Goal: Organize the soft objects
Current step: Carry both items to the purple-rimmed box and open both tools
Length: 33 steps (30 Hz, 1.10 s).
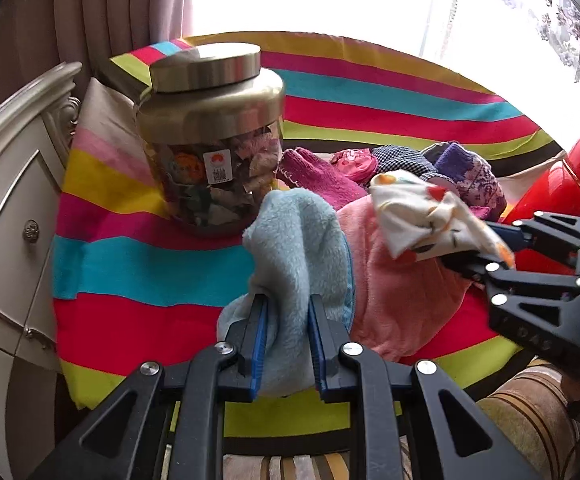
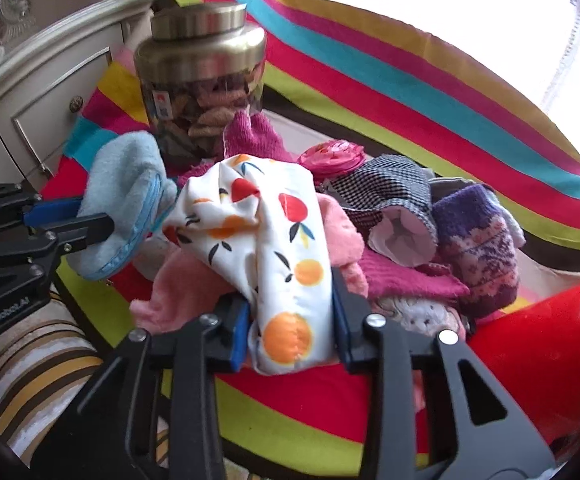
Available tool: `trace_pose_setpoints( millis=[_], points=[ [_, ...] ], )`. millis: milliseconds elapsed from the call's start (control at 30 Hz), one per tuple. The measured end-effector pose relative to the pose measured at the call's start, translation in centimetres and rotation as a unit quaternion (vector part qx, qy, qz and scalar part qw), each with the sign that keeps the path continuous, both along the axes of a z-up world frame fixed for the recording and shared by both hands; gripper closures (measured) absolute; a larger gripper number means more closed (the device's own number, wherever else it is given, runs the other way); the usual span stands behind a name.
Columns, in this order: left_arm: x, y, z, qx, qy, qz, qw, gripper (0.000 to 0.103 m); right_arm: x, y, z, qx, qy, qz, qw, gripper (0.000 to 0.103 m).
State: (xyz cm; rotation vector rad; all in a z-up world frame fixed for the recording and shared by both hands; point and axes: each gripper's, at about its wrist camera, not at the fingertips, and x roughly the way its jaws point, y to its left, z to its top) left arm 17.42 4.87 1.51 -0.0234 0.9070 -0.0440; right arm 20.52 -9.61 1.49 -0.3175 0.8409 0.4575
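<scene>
Left wrist view
- Left gripper (image 1: 286,320): its fingers are drawn in narrow on a light blue fleece piece (image 1: 296,248), with the blue pads pressed into the cloth on both sides.
- Light blue fleece piece: it stands up out of the fingers, in front of the jar and just left of the pink fleece.
- Right gripper (image 1: 502,244): it comes in from the right edge, fingers closed on a white fruit-print cloth (image 1: 430,216).
- Pink fleece (image 1: 402,292): it lies on the striped cloth under the fruit-print cloth and touches the blue piece.
- Jar (image 1: 213,136): glass, with a brass-coloured lid, upright on the striped cloth (image 1: 149,264), filled with mixed small things.
- Pile behind: a magenta knit glove (image 1: 314,176), a checked piece (image 1: 406,160) and a purple patterned knit (image 1: 478,180), lying close together.
- Red object (image 1: 554,192): at the right edge, its shape unclear.
- Cabinet (image 1: 13,200): cream, with drawers, left of the cloth.

Right wrist view
- Right gripper (image 2: 290,328): fingers clamped on the lower end of the white fruit-print cloth (image 2: 273,240), which rises folded above them.
- Left gripper (image 2: 89,220): at the left edge, fingers holding the light blue fleece piece (image 2: 125,200) clear of the striped cloth (image 2: 410,80).
- Pile: the pink fleece (image 2: 181,280) sits beneath the print cloth; the checked piece (image 2: 386,196), purple patterned knit (image 2: 478,244) and magenta knit glove (image 2: 253,136) sit to the right and behind.
- Jar (image 2: 201,76): upright behind the pile.
- Red object (image 2: 542,344): lower right, beside the pile.
</scene>
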Motion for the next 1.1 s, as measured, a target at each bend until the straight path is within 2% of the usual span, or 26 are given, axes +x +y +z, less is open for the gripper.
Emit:
trace_pose_setpoints(
  millis=[500, 867, 967, 1100],
  points=[
    [-3.9, -2.7, 3.1, 0.033, -0.035, -0.006, 0.9989, 0.083, -7.3, -4.3, 3.7, 0.046, -0.026, -0.028, 0.998, 0.067],
    [-7.1, -7.6, 5.9, 0.063, -0.064, -0.042, 0.9951, 0.083, -11.6, -10.3, 4.6, 0.062, -0.042, -0.070, 0.995, 0.067],
    [-7.8, -9.4, 6.4, 0.047, -0.065, -0.066, 0.9946, 0.083, -13.0, -12.8, 4.7, 0.065, -0.047, -0.089, 0.993, 0.067],
    [-8.8, -12.3, 6.9, 0.001, -0.062, -0.114, 0.9916, 0.083, -14.9, -16.8, 4.7, 0.065, -0.049, -0.131, 0.988, 0.067]
  ],
)
